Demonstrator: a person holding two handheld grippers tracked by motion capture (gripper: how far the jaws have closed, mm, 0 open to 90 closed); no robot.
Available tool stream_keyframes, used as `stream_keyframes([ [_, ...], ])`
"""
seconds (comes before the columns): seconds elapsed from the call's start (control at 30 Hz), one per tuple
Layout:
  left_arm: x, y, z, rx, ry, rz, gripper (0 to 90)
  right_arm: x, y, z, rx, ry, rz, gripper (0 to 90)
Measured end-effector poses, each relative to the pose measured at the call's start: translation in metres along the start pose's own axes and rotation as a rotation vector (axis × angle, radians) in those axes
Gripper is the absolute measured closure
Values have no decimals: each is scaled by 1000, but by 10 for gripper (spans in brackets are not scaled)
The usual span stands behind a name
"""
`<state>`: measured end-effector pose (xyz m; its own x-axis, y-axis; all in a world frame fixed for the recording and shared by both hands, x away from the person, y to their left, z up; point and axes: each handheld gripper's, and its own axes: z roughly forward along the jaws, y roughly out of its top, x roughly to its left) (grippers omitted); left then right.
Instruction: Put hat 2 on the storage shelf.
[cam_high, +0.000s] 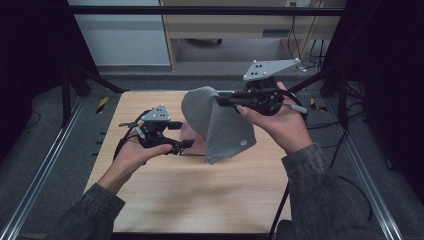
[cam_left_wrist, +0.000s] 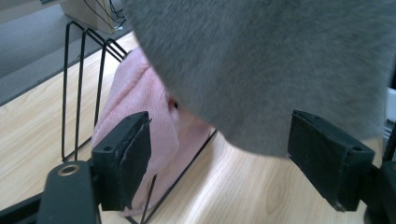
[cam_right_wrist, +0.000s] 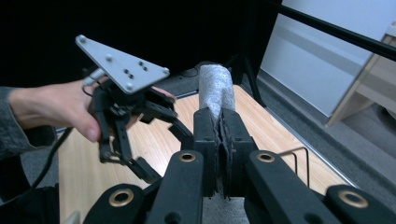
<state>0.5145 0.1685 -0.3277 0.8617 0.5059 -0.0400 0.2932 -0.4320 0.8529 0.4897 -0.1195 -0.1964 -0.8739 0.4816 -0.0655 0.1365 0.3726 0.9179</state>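
A grey knitted hat (cam_high: 220, 125) hangs in the air over the middle of the wooden table (cam_high: 200, 200). My right gripper (cam_high: 220, 100) is shut on its upper edge; in the right gripper view the jaws (cam_right_wrist: 219, 130) pinch a fold of the grey hat (cam_right_wrist: 215, 88). My left gripper (cam_high: 187, 144) sits low at the hat's left, open. In the left gripper view its jaws (cam_left_wrist: 219, 158) stand wide apart below the hanging grey hat (cam_left_wrist: 271, 60), and the pads do not press on it. Behind it a pink knitted piece (cam_left_wrist: 140, 102) leans in a black wire rack (cam_left_wrist: 79, 84).
The pink piece (cam_high: 192, 140) rests on the table under the hat. A metal rail (cam_high: 45, 165) runs along the table's left side, with cables and stands at the far right. The left gripper (cam_right_wrist: 163, 149) and its hand show in the right gripper view.
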Motion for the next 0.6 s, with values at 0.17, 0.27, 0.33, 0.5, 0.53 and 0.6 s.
stream_keyframes([
  [0.17,5,6,2,-35,1,-13,306,5,5,6,-2,16,-9,871],
  [0.27,9,9,7,-49,-6,-20,564,6,4,9,4,17,-11,870],
  [0.33,11,10,11,-52,-23,-28,624,5,2,10,6,15,-5,870],
  [0.5,14,17,4,-55,-29,-35,857,-5,-6,6,14,-14,19,870],
  [0.53,14,20,0,-57,-22,-38,863,-11,-8,3,9,-34,33,870],
  [0.6,16,28,-8,-55,-8,-35,864,-16,-9,0,6,-56,41,870],
])
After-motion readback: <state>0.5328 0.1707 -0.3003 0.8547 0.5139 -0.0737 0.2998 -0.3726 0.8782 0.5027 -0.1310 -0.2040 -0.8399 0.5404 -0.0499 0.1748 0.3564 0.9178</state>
